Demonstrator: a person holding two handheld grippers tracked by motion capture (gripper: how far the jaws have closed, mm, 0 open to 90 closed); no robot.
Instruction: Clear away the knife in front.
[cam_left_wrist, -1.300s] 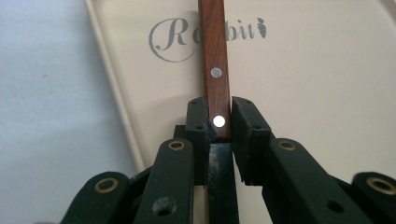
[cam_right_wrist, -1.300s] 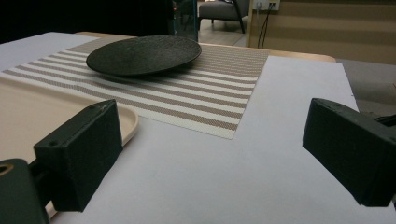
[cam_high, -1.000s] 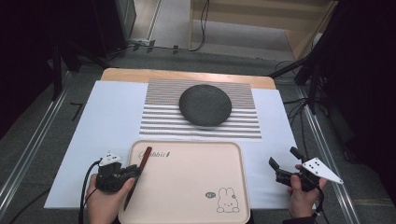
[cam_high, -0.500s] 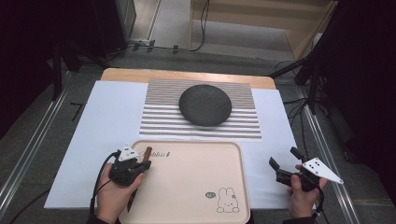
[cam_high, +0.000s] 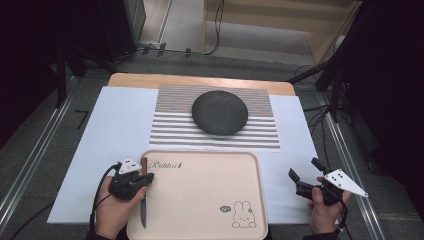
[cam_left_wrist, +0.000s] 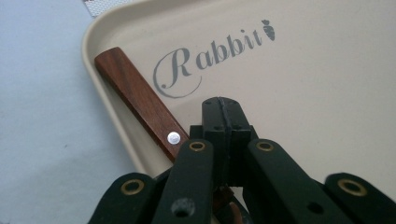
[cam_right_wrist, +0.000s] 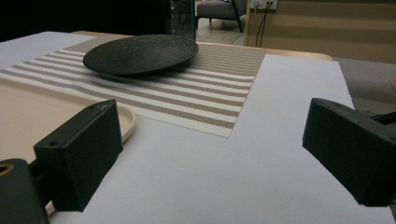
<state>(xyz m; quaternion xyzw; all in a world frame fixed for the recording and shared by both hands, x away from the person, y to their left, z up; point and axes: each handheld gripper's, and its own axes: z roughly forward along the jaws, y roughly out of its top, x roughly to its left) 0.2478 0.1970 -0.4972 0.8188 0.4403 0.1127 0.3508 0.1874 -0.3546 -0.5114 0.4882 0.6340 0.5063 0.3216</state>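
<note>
Left gripper: positioned over the 9 o'clock edge of the beige tray, held in the person's left hand. In the left gripper view the jaws are pressed fully together with no gap between them. The knife lies just beside them along the tray's left wall; whether the jaws touch it cannot be determined. Its wooden handle, fitted with a silver rivet, points to 12 o'clock in the high view, and the blade points to 6 o'clock.

Right gripper: at 3 o'clock, off the tray, over the white sheet on the counter, held in the right hand. Jaws spread wide, nothing between them.

Tray: printed "Rabbit" lettering near its top left corner, rabbit drawing near its lower right.

Dark round plate: at 12 o'clock from the tray, well apart from it, resting on a striped mat. The right gripper view shows the plate beyond the tray corner.
</note>
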